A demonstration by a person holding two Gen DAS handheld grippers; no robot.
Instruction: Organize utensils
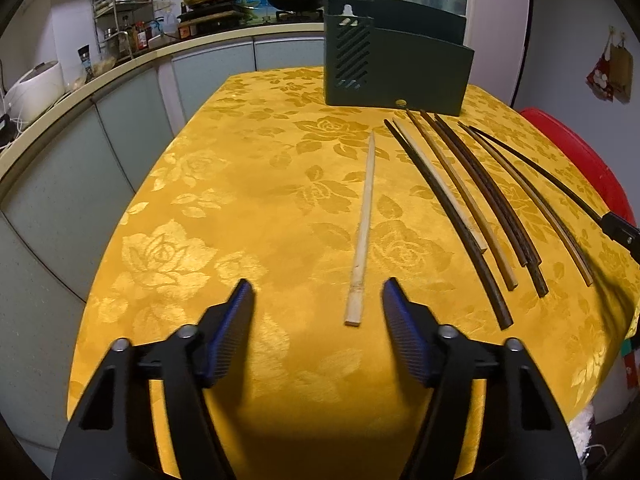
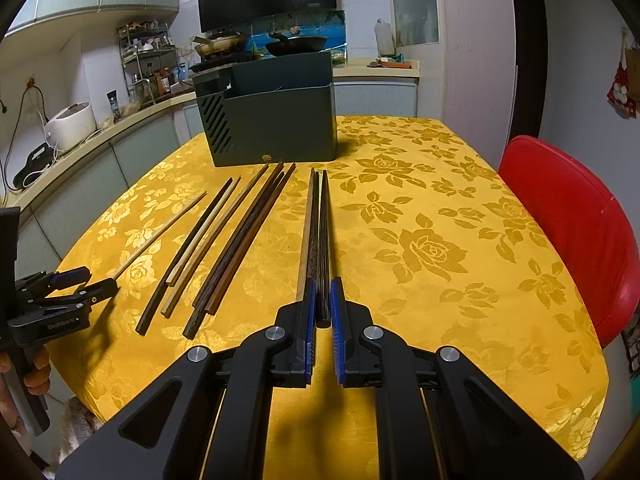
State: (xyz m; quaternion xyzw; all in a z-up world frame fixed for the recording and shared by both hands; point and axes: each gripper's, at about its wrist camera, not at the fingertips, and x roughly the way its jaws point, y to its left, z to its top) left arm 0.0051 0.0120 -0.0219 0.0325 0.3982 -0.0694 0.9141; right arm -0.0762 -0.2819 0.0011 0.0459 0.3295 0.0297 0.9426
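Several chopsticks lie on the yellow tablecloth (image 1: 240,200) in front of a dark green utensil holder (image 1: 394,68), which also shows in the right wrist view (image 2: 276,120). A pale chopstick (image 1: 363,232) lies alone, its near end between the fingers of my left gripper (image 1: 318,300), which is open and empty. My right gripper (image 2: 322,296) is shut on a dark chopstick (image 2: 323,240); a lighter brown one (image 2: 306,232) lies just beside it. The other chopsticks (image 2: 224,248) lie in a row to the left. The left gripper (image 2: 80,280) shows at the far left of the right wrist view.
A red chair (image 2: 576,232) stands at the table's right side. A kitchen counter (image 1: 100,76) with a rice cooker (image 2: 70,124), bottles and pans runs along the left and back. The table's near edge is just below both grippers.
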